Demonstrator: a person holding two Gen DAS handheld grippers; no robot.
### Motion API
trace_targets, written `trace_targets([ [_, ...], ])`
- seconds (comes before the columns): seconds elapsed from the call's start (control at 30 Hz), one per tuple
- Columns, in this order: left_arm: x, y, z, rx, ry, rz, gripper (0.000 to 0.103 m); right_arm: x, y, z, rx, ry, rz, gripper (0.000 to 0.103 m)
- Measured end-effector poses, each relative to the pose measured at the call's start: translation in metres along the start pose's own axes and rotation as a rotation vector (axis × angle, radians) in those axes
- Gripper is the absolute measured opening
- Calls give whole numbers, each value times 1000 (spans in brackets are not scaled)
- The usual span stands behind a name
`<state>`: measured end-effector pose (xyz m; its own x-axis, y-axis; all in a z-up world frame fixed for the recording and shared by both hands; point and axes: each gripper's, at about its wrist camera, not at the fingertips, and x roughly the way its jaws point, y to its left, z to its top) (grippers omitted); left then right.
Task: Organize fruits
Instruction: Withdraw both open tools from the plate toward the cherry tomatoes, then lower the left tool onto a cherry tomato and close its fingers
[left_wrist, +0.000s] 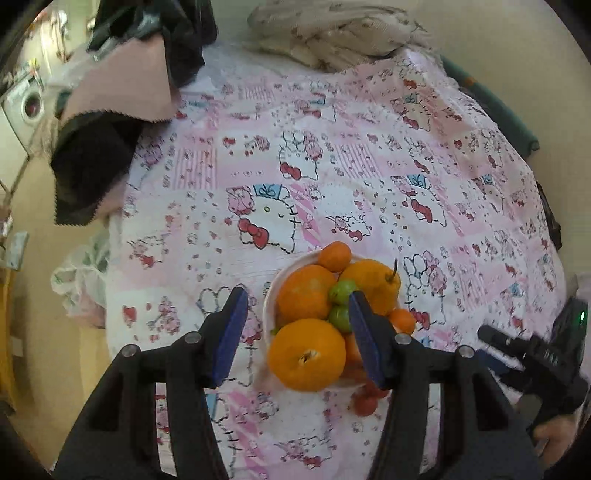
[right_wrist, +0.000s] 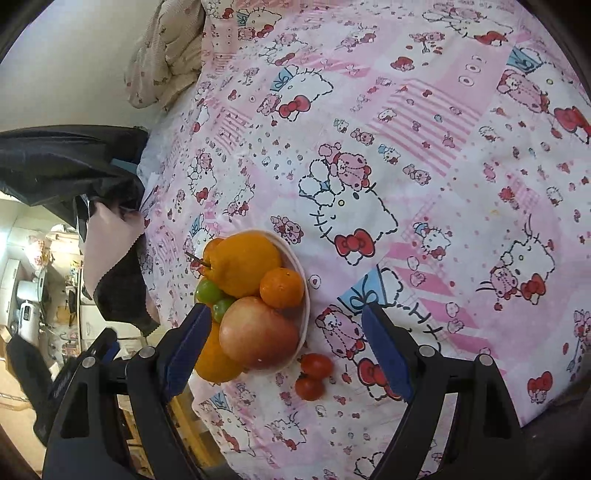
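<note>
Left gripper (left_wrist: 297, 332), blue pads spread and empty, hangs above the bowl (left_wrist: 269, 306). Right gripper (right_wrist: 284, 349), jaws wide and empty, hangs over the bowl's near rim. Two tomatoes (right_wrist: 312, 374) lie on the patterned sheet (right_wrist: 424, 155) just beside the bowl, which holds oranges (left_wrist: 306, 354), green fruits (left_wrist: 341, 291) and an apple (right_wrist: 258, 334). Beyond, a crumpled blanket (left_wrist: 332, 33).

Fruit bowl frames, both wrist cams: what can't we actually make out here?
- Bowl: left wrist view, near rim hidden by the front orange; fruit underneath unseen.
- Apple: right wrist view only; in the left view the right finger covers that side.
- Two tomatoes: left wrist view shows only a blurred red patch behind that finger.
- Orange at the bowl's left: right wrist view, partly hidden by the left finger.
</note>
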<state>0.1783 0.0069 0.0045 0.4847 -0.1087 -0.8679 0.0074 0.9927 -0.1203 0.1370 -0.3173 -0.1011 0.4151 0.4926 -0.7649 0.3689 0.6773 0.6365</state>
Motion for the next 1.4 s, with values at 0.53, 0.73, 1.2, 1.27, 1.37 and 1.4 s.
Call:
trace_targets([
  [0.53, -3, 15, -88, -111, -4, 40, 52, -5, 1, -21, -129, 42, -52, 86],
  [0.73, 19, 18, -112, -147, 23, 53, 72, 3, 20, -36, -363, 26, -200, 86],
  [1.2, 62, -37, -148, 52, 146, 0, 82, 4, 11, -29, -230, 16, -143, 86],
  [1.27, 71, -54, -153, 131, 167, -18, 82, 1, 9, -26, -200, 9, -120, 86],
  [1.37, 82, -67, -158, 180, 178, -25, 81, 2, 9, -23, -183, 14, -99, 86],
  [1.4, 85, -71, -160, 187, 174, -25, 81, 2, 10, -23, -182, 18, -93, 86],
])
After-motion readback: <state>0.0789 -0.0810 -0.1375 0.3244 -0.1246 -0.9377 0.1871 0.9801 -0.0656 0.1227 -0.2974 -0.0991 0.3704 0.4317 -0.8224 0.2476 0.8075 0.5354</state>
